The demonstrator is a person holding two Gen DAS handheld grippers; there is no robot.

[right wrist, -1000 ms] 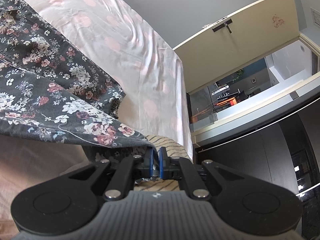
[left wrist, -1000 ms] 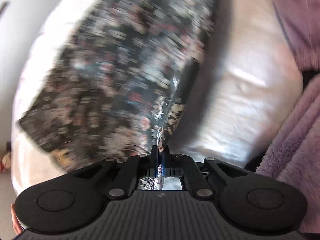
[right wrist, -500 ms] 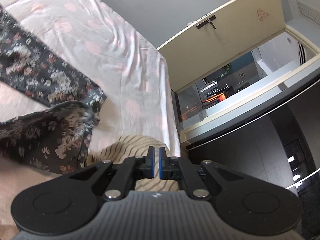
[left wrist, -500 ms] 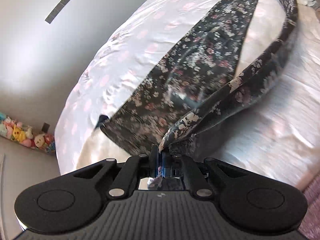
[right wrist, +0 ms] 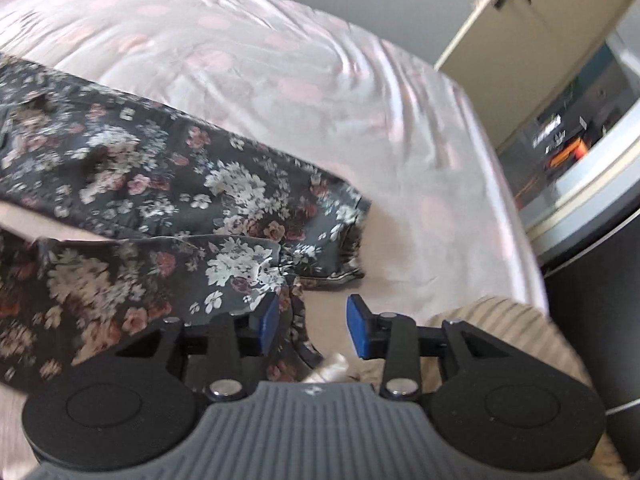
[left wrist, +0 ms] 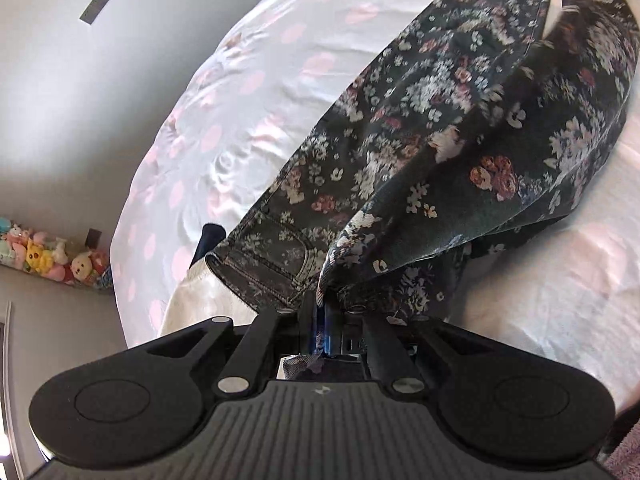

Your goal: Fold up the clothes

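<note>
So the floral trousers (left wrist: 460, 128) are lying on the bed (left wrist: 248, 92), one leg doubled over the other and running off toward 1 o'clock in the left wrist view, waistband and pocket down near 7 o'clock. The left hand-held gripper (left wrist: 321, 312) is pinched tight on a fabric edge right at the fold. The right hand-held gripper (right wrist: 312, 326) has its blue pads spread wide with nothing between them, hovering just over the leg hems (right wrist: 320, 236). My guess is a lengthwise fold is being laid down: keep the left pinch low and taut so the top leg lands square on the lower one, and use the spread right one to grab or flatten the hem end. Only the left camera shows the waistband and the plush toys (left wrist: 52, 256) on a shelf at 9 o'clock; only the right shows the hems, a striped cloth (right wrist: 512, 340) at 4 o'clock and the open door (right wrist: 532, 36) at 1 o'clock.
</note>
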